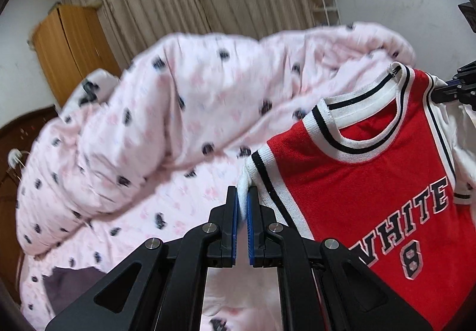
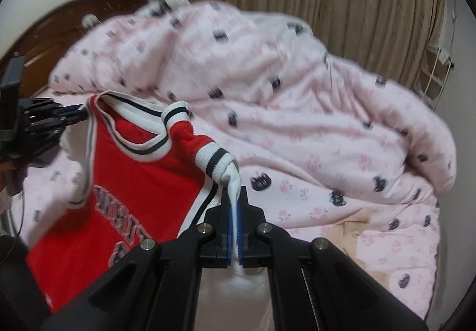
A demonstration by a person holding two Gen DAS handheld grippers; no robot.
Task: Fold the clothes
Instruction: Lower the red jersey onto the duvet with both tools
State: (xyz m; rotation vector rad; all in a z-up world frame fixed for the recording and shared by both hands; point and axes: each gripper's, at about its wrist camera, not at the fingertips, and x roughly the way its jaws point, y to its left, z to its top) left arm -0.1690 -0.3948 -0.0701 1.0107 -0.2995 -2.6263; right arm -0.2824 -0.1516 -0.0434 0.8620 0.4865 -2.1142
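Over a pink quilt (image 1: 166, 111) (rumpled), both tongs, left (image 1: 242, 197) and right (image 2: 235, 197), pinch the red jersey's (image 1: 372, 182) white sleeves.

A heaped pink quilt (image 1: 184, 111) fills the centre of both views, blocking the far bed; flat sheet (image 2: 342, 209) lies open at lower right, beside a beige garment (image 2: 351, 230).

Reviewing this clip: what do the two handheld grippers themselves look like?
The left gripper and right gripper match: matte black angular linkage arms joined by round silver pins, with two straight black fingers lined with blue ribbed pads. No sleeve visible.
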